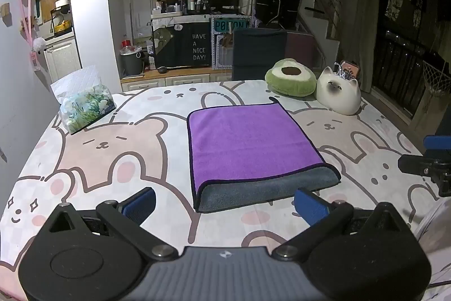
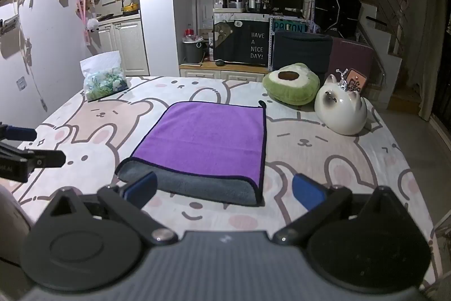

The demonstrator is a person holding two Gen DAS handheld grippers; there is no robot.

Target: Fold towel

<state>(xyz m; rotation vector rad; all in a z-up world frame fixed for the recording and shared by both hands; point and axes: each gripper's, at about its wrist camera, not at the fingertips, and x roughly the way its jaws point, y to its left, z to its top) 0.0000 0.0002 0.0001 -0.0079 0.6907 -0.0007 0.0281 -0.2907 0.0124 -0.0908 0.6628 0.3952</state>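
Note:
A purple towel (image 1: 248, 143) with a grey underside lies folded flat on the bear-print table cover (image 1: 112, 148); its grey lower layer sticks out at the near edge. It also shows in the right wrist view (image 2: 205, 143). My left gripper (image 1: 225, 205) is open and empty, just short of the towel's near edge. My right gripper (image 2: 224, 192) is open and empty, its fingers straddling the towel's near edge. The right gripper shows at the right edge of the left wrist view (image 1: 431, 160), and the left gripper shows at the left edge of the right wrist view (image 2: 25, 151).
A tissue pack (image 1: 84, 103) sits at the table's far left. A green avocado cushion (image 1: 291, 76) and a white cat figure (image 1: 339, 92) sit at the far right. A cabinet and shelves stand beyond the table.

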